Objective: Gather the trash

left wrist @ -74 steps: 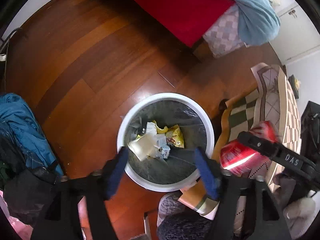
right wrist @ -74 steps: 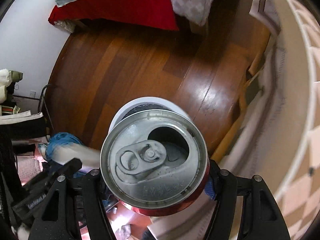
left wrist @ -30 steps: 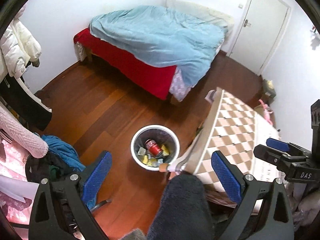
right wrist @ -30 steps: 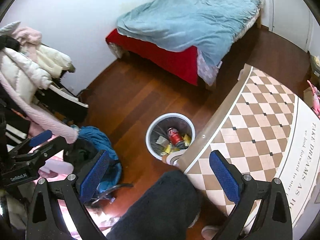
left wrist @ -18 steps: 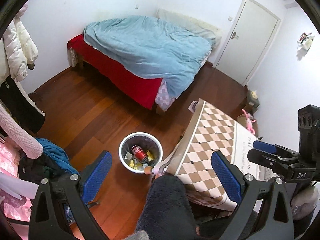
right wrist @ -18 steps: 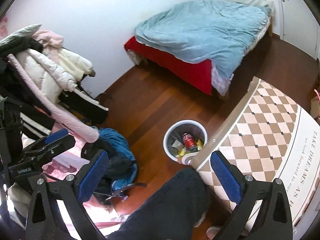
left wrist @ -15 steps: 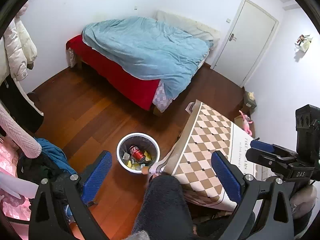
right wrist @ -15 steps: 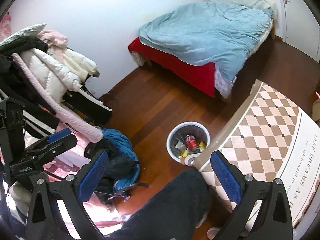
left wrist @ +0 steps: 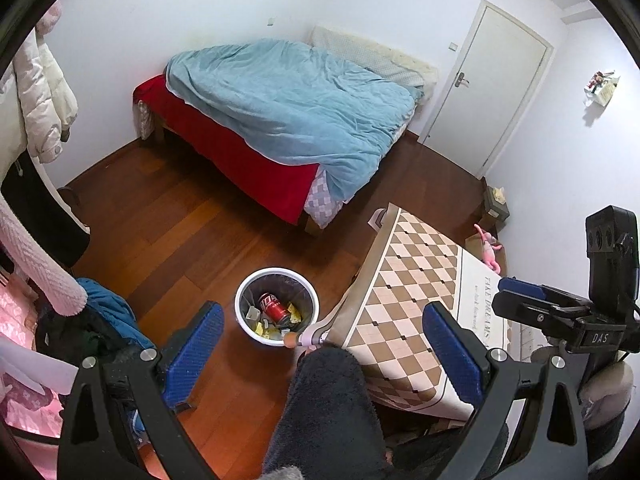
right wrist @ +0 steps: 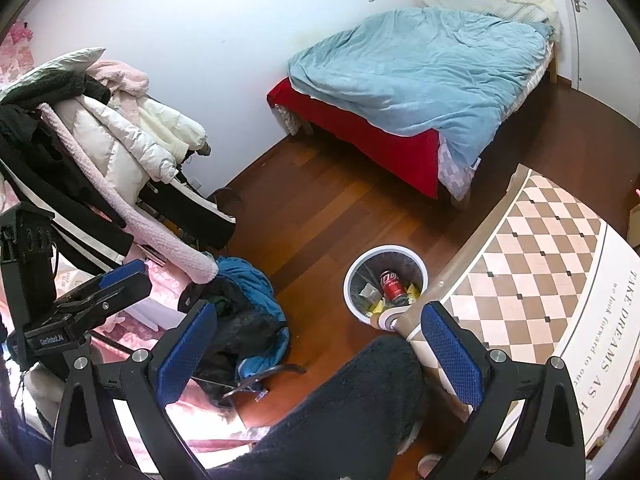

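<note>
We found the red soda can [left wrist: 274,307] lying in the white waste bin [left wrist: 243,294] among wrappers, the bin just beside the checkered table [left wrist: 416,280]. Left gripper [left wrist: 320,350] and right gripper [right wrist: 318,346] both gaped wide, empty, high above the bin. We judged collecting essentially done; no loose trash showed on the table or floor.

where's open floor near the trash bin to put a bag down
Bare wood floor lies between the white trash bin, the bed and the wall. It is crowded where the blue clothes pile lies and where the checkered table nearly meets the bin.
</note>
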The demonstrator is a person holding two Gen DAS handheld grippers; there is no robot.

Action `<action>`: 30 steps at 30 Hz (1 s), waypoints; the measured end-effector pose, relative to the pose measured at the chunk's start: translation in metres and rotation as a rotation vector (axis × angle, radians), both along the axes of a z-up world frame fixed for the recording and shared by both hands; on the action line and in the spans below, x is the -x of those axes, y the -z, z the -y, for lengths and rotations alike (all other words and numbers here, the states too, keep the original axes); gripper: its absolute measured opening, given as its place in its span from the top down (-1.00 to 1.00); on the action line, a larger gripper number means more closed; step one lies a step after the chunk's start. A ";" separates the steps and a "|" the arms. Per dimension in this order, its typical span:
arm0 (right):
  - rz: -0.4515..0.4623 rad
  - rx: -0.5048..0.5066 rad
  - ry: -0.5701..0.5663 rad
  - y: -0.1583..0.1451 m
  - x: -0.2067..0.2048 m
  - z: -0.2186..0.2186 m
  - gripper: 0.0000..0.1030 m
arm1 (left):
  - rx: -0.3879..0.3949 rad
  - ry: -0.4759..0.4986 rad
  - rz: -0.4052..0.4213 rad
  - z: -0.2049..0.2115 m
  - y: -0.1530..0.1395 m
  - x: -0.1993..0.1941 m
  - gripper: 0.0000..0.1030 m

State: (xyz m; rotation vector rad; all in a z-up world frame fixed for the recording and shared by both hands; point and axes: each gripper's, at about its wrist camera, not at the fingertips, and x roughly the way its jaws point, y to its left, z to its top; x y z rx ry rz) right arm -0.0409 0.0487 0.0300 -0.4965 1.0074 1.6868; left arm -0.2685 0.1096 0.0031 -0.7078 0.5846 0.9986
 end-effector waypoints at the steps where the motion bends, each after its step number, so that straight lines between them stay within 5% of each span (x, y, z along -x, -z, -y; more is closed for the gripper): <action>1: 0.001 0.001 0.000 0.001 0.000 -0.002 -1.00 | -0.002 0.004 -0.002 0.001 0.000 -0.001 -0.97; 30: 0.002 -0.016 0.004 -0.012 -0.017 0.018 -1.00 | -0.040 0.079 -0.004 0.013 -0.019 -0.017 -1.00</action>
